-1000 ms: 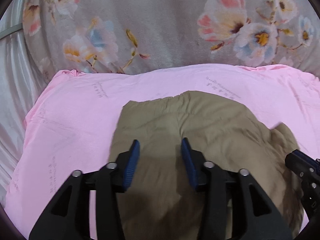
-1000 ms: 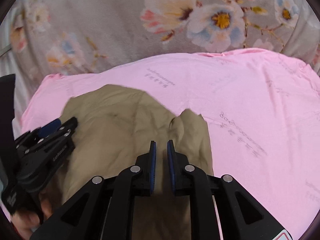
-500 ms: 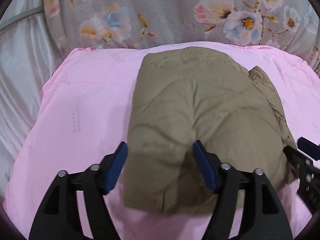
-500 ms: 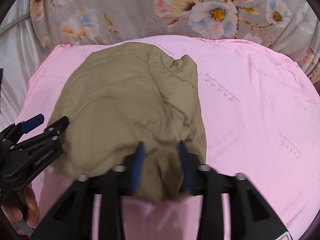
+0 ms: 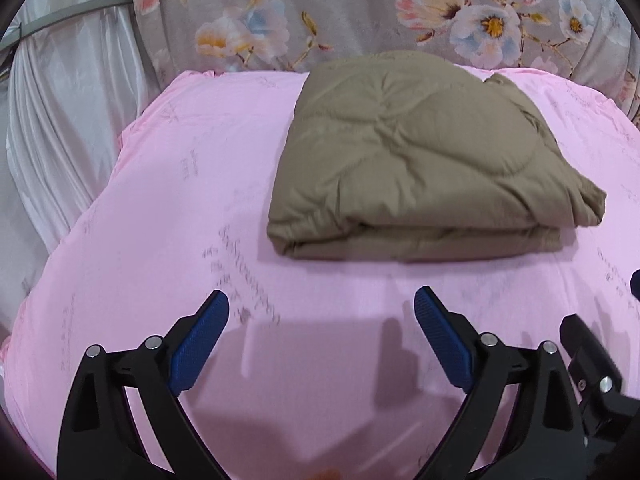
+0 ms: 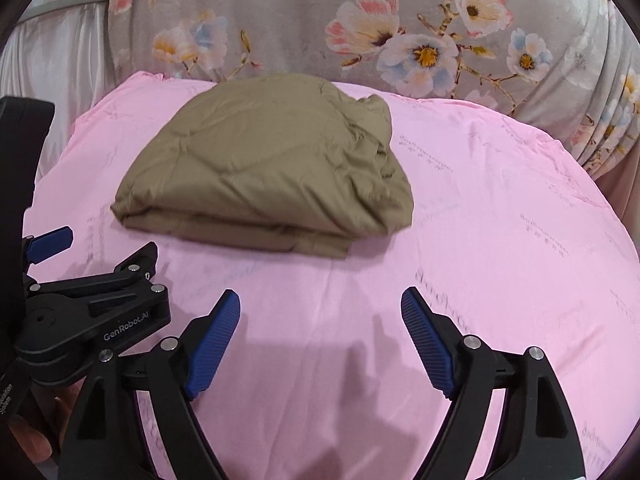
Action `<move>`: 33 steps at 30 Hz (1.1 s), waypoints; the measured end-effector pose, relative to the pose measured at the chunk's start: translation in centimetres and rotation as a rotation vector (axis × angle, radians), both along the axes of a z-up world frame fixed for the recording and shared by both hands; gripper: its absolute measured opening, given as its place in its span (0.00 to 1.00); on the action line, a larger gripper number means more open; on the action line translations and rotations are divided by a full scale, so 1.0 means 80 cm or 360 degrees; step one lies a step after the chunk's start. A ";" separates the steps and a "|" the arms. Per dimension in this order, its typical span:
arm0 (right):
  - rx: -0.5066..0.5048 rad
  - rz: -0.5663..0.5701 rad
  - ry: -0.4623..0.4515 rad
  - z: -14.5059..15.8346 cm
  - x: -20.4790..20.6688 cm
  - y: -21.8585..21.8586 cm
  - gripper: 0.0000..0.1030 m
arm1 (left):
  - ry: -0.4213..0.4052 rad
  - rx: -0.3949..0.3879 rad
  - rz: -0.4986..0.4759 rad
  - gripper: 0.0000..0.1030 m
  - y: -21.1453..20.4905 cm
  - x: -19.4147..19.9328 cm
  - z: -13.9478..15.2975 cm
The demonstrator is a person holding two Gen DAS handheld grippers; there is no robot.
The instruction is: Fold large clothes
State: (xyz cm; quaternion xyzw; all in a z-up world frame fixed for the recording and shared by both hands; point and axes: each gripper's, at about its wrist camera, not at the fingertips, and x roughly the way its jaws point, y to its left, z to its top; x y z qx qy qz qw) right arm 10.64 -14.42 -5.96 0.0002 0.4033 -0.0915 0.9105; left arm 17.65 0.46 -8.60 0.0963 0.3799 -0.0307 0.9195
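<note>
Folded tan garment (image 5: 420, 160) rests on the pink sheet (image 5: 160, 240) — my left gripper (image 5: 322, 336) and right gripper (image 6: 320, 336) are both opening, fingers wide, nothing between them.

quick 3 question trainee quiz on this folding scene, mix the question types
1. True or false: the quilted khaki-brown folded garment lies on the pink printed sheet.
2. Which is touching the garment? A) left hand-held gripper B) right hand-held gripper C) neither
3. Fill in: behind the sheet hangs a grey ____-patterned curtain.

Key: 1 true. 2 C: both hand-held grippers sit clear of it, jaws opening with only sheet between them. 3 floral.
</note>
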 end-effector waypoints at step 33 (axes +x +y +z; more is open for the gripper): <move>0.0059 -0.0102 -0.0065 -0.003 -0.008 -0.011 0.78 | -0.0150 0.0047 0.0027 0.91 -0.004 -0.025 0.007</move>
